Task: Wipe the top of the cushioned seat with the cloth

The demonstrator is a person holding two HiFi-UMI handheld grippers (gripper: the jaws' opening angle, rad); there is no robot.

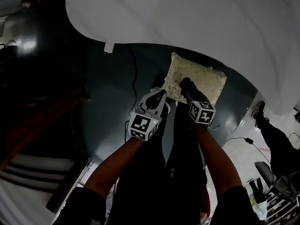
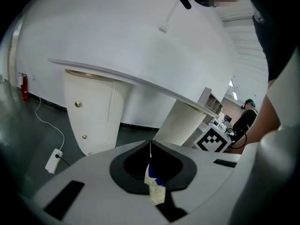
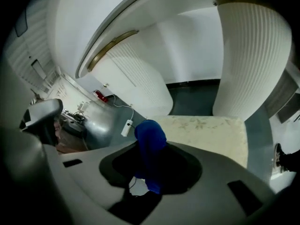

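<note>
The cushioned seat (image 1: 202, 81) is a cream, mottled square pad on the dark floor under a white table; the right gripper view shows its top (image 3: 211, 132) just ahead. My right gripper (image 1: 186, 84) hangs over the seat's near left part, shut on a dark blue cloth (image 3: 150, 137) that bunches up between its jaws (image 1: 188, 86). My left gripper (image 1: 162, 93) is beside it at the seat's near left edge. In its own view the left gripper (image 2: 150, 148) has its jaws together along a thin seam, with only a small blue and cream scrap showing low in the gap.
A large white tabletop (image 1: 187, 22) overhangs the seat, on ribbed white pedestals (image 2: 91, 111) (image 3: 251, 55). A power strip with its cable (image 2: 54, 159) lies on the floor to the left. Wooden steps (image 1: 33, 139) are at far left. A person (image 2: 243, 121) stands far off.
</note>
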